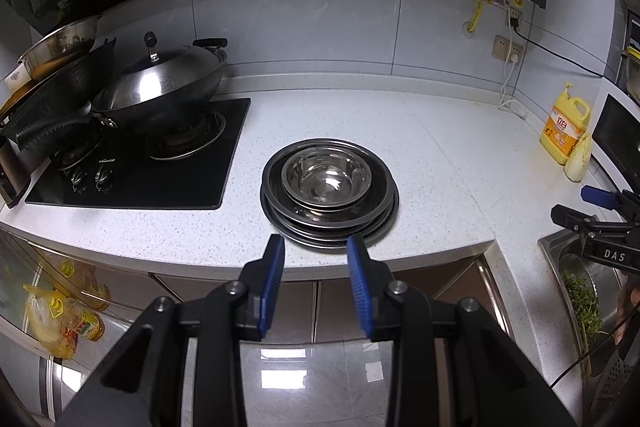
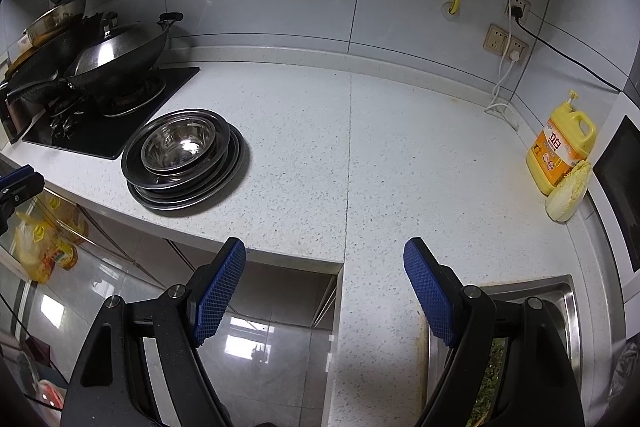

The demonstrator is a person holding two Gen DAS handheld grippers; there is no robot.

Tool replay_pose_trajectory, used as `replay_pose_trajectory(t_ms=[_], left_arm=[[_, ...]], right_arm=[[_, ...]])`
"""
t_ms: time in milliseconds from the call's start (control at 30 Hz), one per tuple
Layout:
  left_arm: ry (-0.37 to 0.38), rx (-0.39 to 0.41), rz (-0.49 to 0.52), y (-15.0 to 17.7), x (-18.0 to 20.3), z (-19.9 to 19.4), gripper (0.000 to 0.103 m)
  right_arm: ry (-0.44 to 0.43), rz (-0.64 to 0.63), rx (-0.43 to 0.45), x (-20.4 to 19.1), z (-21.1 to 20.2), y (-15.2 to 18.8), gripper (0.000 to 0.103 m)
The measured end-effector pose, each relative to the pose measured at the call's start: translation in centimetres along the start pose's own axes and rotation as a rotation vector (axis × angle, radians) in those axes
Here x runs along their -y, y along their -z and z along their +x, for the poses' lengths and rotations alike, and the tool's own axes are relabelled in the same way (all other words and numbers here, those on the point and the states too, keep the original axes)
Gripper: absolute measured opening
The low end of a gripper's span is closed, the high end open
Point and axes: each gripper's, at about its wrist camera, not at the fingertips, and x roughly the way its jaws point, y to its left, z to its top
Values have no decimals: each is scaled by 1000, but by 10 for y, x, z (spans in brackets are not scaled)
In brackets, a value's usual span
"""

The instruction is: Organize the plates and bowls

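Observation:
A steel bowl [image 1: 326,177] sits nested on a stack of steel plates [image 1: 376,223] on the speckled counter [image 1: 440,155], right of the hob. My left gripper [image 1: 316,251] is open and empty, just in front of the stack at the counter's front edge. The right gripper shows at the right edge of the left wrist view [image 1: 588,207]. In the right wrist view the bowl [image 2: 180,149] and plates [image 2: 232,167] lie at left. My right gripper [image 2: 324,255] is open and empty over the counter edge near the sink.
A black hob [image 1: 132,167] holds a lidded wok [image 1: 160,87] and stacked pans at left. A yellow detergent jug [image 2: 560,155] and a cabbage [image 2: 568,197] stand at right by a microwave. A sink [image 2: 560,307] with greens lies at lower right. Wall sockets and cables hang behind.

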Motion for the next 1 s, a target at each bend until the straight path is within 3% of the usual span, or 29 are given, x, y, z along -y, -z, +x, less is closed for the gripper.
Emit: replay_pose_trajectory(t_ms=[1000], left_arm=[[30, -7, -13, 8, 0, -2, 31]], right_arm=[[2, -4, -6, -3, 1, 3, 77]])
